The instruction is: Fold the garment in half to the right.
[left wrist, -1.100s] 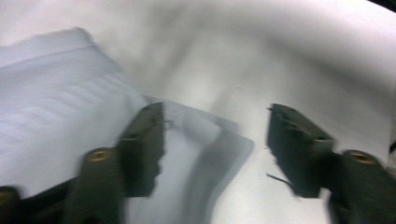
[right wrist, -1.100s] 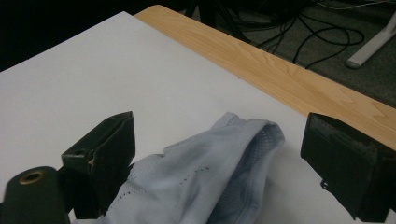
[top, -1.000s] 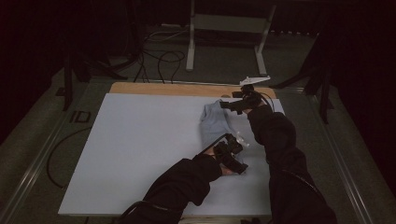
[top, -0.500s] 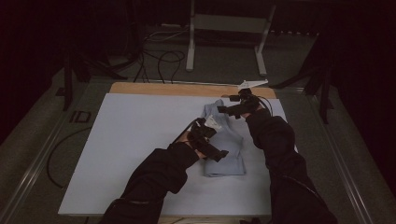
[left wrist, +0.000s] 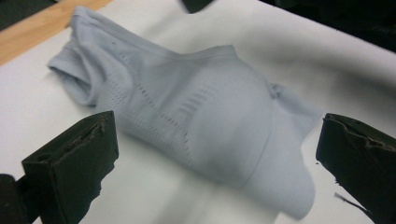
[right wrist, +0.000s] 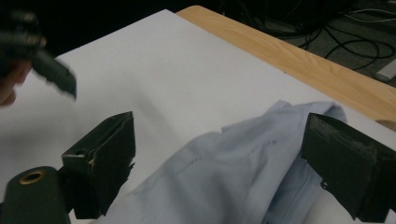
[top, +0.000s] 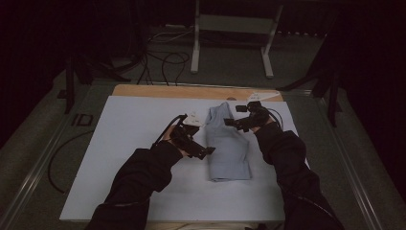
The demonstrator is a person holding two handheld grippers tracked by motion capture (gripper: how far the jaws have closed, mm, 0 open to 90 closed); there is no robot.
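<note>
Garment: pale blue, thin knit cloth with rows of small perforations [top: 229,143], folded into a long narrow strip; looks like a light sports top, exact kind hard to tell.
Place: flat on the white sheet covering the counter [top: 119,158], right of centre, long axis running away from the person; far end just short of the bare wooden strip [top: 158,91] at the counter's back edge.
Far end: bunched and slightly raised, with a rolled hem or opening seen in the left gripper view [left wrist: 79,79].
Handling: judged very light, soft and limp; no stiffness to carry its own shape, so likely to sag and unfold if lifted at one point. Not fragile; thin knit could slide over the smooth sheet rather than stay put.
Where to grip: best at a folded edge or a corner, pinching all layers together; two corners of one end at once to keep the fold.
Left tongs [top: 201,151]: released, jaws wide after just opening, nothing between them; low over the sheet just left of the strip's middle, pointing toward it.
Right tongs [top: 230,122]: released, jaws spread, cloth below but not pinched; at the far end's right side, pointing left across it.
Arms: both dark-sleeved forearms [top: 143,172] reaching forward from the near edge, one either side of the garment.
</note>
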